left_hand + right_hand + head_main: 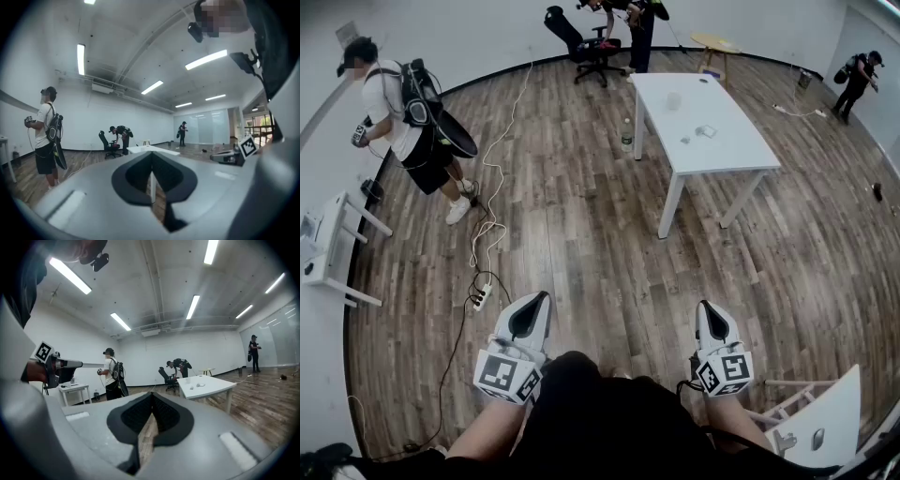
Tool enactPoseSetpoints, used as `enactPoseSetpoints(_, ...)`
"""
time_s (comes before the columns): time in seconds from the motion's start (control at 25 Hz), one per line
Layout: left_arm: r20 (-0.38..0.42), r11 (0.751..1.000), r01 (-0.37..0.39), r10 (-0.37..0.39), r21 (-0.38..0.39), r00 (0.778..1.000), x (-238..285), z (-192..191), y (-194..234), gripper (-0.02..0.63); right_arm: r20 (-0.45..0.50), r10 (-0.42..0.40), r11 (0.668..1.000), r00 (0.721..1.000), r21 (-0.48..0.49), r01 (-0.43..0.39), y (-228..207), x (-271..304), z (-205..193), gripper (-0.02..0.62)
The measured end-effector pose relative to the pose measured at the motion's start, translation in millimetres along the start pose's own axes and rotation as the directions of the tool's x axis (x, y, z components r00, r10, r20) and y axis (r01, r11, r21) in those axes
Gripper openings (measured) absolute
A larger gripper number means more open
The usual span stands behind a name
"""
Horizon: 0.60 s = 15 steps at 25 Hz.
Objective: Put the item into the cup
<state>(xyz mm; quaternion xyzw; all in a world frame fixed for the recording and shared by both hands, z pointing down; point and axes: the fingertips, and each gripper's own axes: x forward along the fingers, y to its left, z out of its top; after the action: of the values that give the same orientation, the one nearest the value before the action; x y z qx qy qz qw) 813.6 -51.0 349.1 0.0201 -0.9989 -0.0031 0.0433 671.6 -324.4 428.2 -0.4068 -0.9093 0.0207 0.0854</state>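
A white table (727, 155) stands several steps ahead on the wood floor. On it are a pale translucent cup (673, 101) and a small light item (705, 131). In the right gripper view the table (211, 387) shows far off to the right, with the cup (187, 380) on it. My left gripper (544, 296) and right gripper (705, 305) are held close to my body, pointing forward, far from the table. Both are shut with nothing between the jaws, as the left gripper (152, 154) and right gripper (152, 395) views show.
A person with a backpack (403, 112) stands at the left near a low white table (333, 248). A cable and power strip (480, 298) lie on the floor ahead-left. A bottle (626, 136) stands by the table leg. An office chair (586, 47) and other people are at the back. Another white table (825, 422) is at my right.
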Motion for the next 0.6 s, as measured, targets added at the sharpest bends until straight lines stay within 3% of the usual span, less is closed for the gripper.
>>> enactPoseSetpoints(0.32, -0.025, 1.0, 0.008, -0.007, 0.027, 1.0, 25, -4, 12, -0.002, 0.025, -0.014, 1.0, 1.0, 0.0, 0.014, -20, 25, 5, 0.002)
enactPoseSetpoints(0.6, -0.017, 0.998, 0.062, -0.062, 0.008, 0.998, 77, -3, 36, -0.002, 0.004, -0.067, 0.998, 0.998, 0.0, 0.067, -40, 60, 9, 0.002)
